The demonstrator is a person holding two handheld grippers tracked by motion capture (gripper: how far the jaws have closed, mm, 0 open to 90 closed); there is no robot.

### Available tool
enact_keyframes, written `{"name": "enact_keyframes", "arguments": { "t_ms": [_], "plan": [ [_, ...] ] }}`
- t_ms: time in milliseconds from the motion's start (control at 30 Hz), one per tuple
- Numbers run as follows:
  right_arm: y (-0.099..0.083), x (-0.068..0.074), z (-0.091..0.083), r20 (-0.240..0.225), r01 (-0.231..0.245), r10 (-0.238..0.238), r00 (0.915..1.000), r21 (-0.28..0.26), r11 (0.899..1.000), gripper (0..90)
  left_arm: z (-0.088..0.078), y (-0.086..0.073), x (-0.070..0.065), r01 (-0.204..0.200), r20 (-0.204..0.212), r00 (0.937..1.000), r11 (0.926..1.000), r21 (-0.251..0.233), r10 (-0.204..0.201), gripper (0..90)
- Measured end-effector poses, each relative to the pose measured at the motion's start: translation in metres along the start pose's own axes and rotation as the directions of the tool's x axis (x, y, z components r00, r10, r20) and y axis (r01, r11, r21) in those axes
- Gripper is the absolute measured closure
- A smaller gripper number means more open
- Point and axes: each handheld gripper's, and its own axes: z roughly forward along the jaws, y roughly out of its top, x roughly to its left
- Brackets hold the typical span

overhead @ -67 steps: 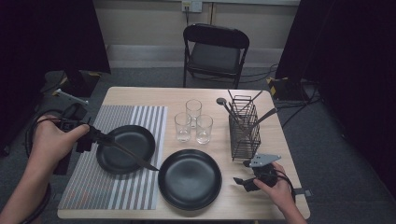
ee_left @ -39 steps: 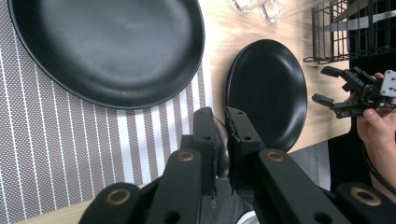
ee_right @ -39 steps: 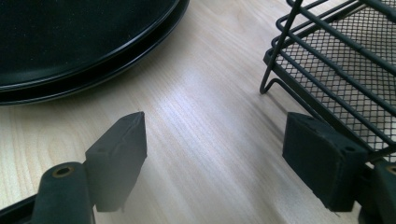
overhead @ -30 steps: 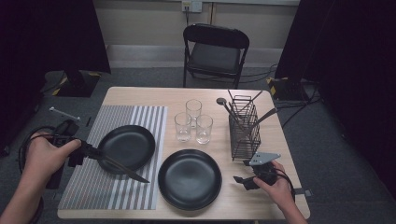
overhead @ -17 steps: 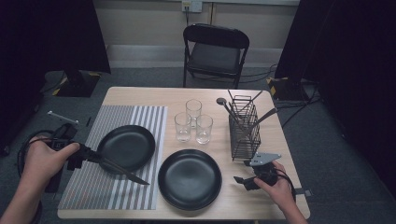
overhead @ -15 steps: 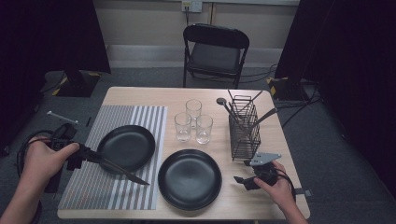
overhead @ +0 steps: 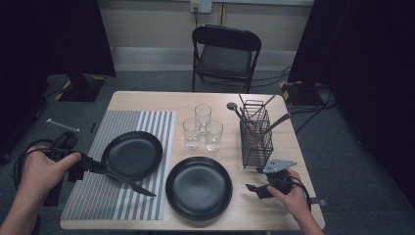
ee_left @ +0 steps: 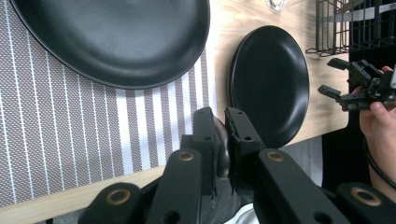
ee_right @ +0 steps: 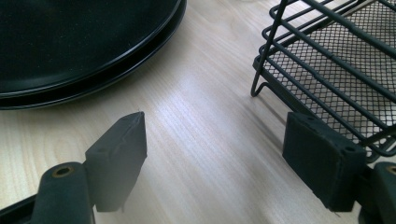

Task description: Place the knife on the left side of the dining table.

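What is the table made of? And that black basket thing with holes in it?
The table looks like pale wood, matte, with fine grain lines, though it could be a wood-look surface. The basket looks like metal wire and mesh with a black coating, thin and stiff.

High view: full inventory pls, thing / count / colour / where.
Table: 1, light wood, centre.
Placemat: 1, grey and white striped, table's left part.
Plates: 2, black; one on the placemat, one on bare wood near the front edge.
Knife: 1, dark, held over the placemat, handle in the left gripper.
Glasses: 3, clear, clustered mid-table.
Wire caddy: 1, black, right part, utensils standing in it.
Folding chair: 1, black, behind the table.
Left gripper: black, shut on the knife, left edge.
Right gripper: black, jaws open, low over the table's front right.
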Motion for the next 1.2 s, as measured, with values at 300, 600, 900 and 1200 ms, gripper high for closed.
{"name": "enact_keyframes", "arguments": {
  "t_ms": [300,600,900,1200],
  "plan": [
    [0.000,0.000,-0.005,0.006,-0.005,0.005,1.0000,-0.007,1.000,21.3,0.001,-0.004,-0.004,0.014,0.016,0.9998,0.9999,-0.007,-0.014,83.4],
    [0.005,0.001,-0.006,0.002,-0.005,0.005,1.0000,-0.006,1.000,21.3,0.004,-0.010,0.000,0.025,0.006,0.9997,0.9997,-0.001,-0.025,83.4],
    [0.016,0.004,-0.003,-0.032,-0.013,0.013,0.9994,-0.009,1.000,21.3,0.004,-0.011,0.004,0.032,0.009,0.9994,0.9995,-0.001,-0.032,83.3],
    [0.030,0.011,0.000,-0.053,0.014,-0.014,0.9985,0.003,1.000,21.3,0.004,-0.010,0.003,0.056,0.013,0.9984,0.9984,0.006,-0.056,83.1]
  ]
}}
